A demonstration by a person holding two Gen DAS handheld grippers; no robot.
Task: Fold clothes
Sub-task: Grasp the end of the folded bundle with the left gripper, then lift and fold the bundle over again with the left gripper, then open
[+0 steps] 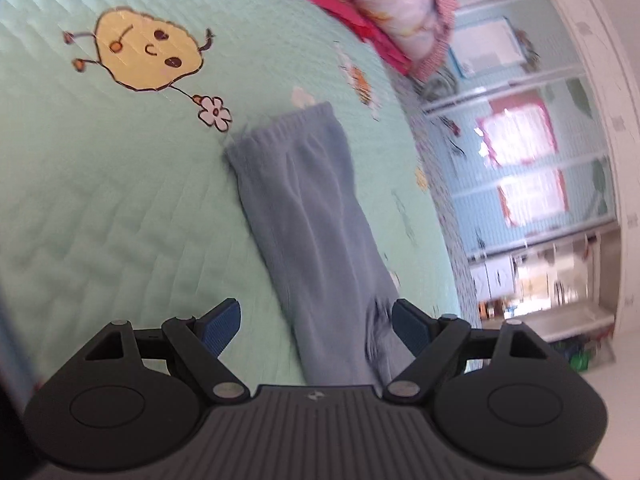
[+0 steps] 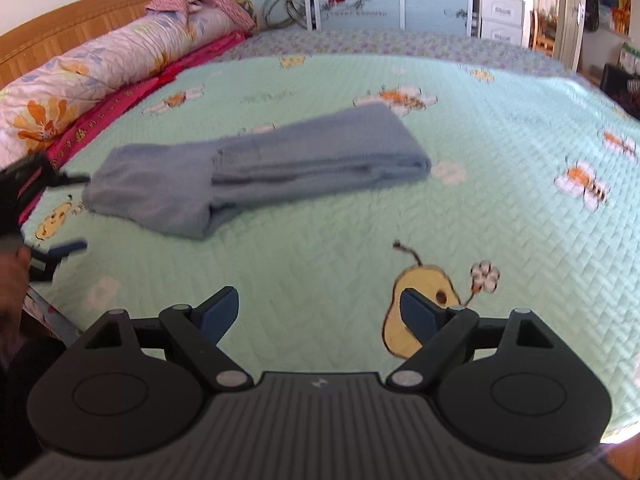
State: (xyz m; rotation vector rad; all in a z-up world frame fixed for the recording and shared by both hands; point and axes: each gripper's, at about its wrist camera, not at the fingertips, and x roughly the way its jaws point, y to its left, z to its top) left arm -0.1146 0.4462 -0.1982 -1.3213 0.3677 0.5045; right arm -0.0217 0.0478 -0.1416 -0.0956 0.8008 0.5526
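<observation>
Now the blue trousers (image 2: 256,176) lie folded lengthwise on the green bed cover (image 2: 500,220), while the left tool (image 1: 316,324) and the right tool (image 2: 320,312) are both released, holding nothing.

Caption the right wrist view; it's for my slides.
Open right gripper hovers over a green quilt, short of the folded blue trousers.
</observation>
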